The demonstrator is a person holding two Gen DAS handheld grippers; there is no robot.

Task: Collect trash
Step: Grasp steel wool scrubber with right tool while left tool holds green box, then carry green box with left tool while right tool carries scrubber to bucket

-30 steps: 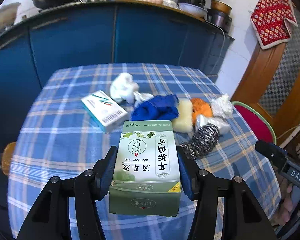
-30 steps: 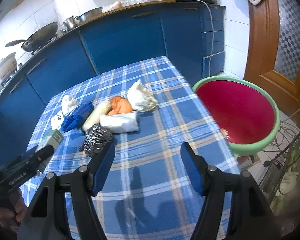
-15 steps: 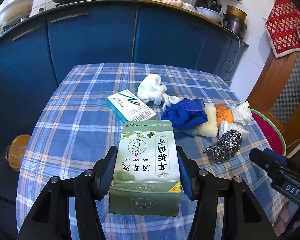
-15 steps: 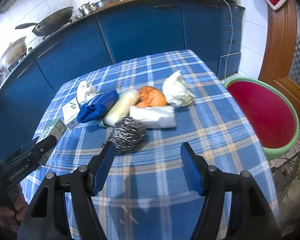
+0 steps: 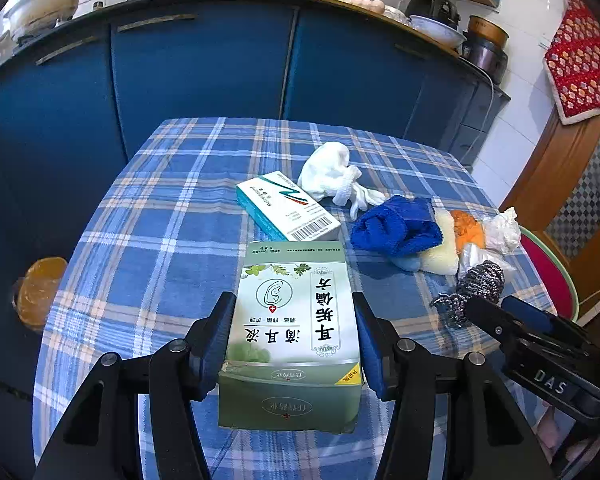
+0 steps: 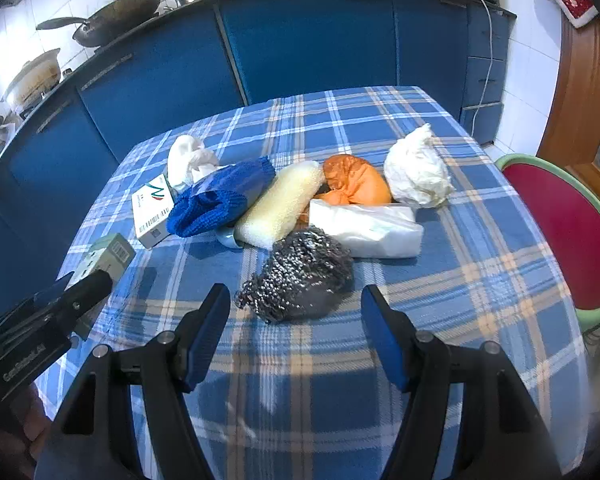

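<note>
My left gripper (image 5: 294, 316) is shut on a green medicine box (image 5: 294, 332) and holds it above the checked table (image 5: 160, 216). The box also shows in the right wrist view (image 6: 108, 254). My right gripper (image 6: 296, 312) is open and empty, just short of a steel wool scourer (image 6: 304, 274). Behind the scourer lie a white plastic packet (image 6: 368, 228), a yellow sponge (image 6: 280, 204), a blue knitted cloth (image 6: 220, 196), an orange crumpled bag (image 6: 356, 180), a white crumpled wad (image 6: 418, 168), a white-teal box (image 6: 152, 210) and a white sock (image 6: 190, 158).
A red basin with a green rim (image 6: 568, 236) stands off the table's right edge. Blue kitchen cabinets (image 6: 300, 40) with pans on top run behind the table. An orange object (image 5: 40, 292) sits low beyond the table's left edge.
My right gripper has swung left from the red basin and closed in on the scourer. My left gripper still holds the green box and has shifted its view to the left.
</note>
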